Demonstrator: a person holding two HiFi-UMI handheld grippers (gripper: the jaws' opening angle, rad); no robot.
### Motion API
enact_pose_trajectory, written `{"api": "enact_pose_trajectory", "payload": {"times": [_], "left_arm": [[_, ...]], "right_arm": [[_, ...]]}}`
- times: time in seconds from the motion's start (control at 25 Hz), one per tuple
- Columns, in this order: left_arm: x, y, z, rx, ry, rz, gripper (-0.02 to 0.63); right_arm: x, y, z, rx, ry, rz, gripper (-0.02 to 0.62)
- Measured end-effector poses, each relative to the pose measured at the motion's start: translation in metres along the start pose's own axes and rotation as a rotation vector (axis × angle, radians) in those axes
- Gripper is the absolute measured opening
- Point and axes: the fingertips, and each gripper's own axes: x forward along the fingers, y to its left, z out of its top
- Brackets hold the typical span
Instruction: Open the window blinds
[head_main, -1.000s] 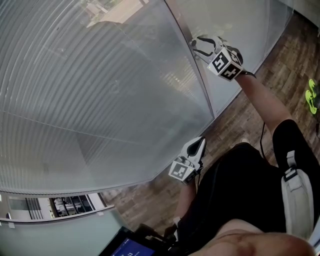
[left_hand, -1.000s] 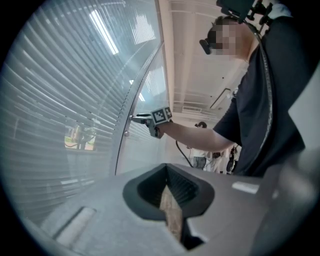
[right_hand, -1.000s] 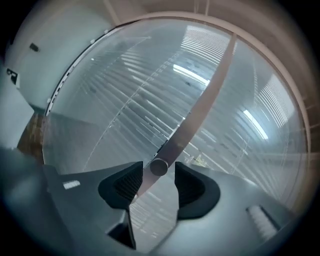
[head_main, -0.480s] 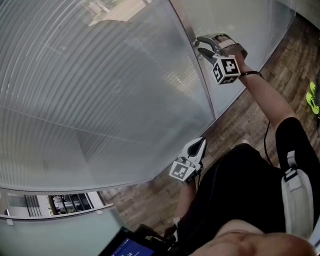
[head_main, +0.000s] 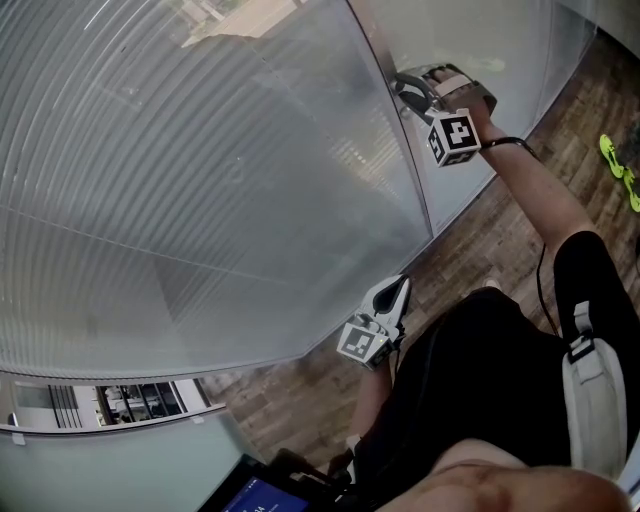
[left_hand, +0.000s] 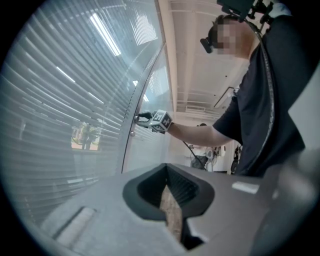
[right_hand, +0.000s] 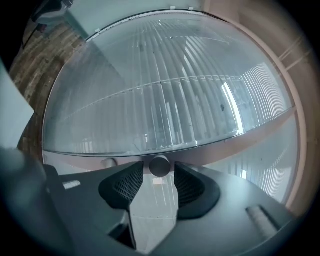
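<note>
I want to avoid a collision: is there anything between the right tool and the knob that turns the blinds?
Nothing visible stands in the way. The knob sits between the jaws of the right tool, which have just been closing and appear to press on it.

The window blinds (head_main: 200, 180), pale grey horizontal slats behind glass, hang fully lowered and tilted mostly shut. On the frame at their two-o'clock edge sits a small round grey knob (right_hand: 160, 165).

Head view looks down; gripper views close; blinds (head_main: 200, 180) shared.
</note>
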Motion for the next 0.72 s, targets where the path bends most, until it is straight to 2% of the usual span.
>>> {"api": "enact_pose_trajectory", "payload": {"times": [0.72], "left_arm": [[0.0004,0.0007,-0.0021,0.001,-0.008,0.003,0.002]], "right_arm": [[0.0046,-0.0026,0.0028,-0.014,0.001,-0.006,0.120]]}}
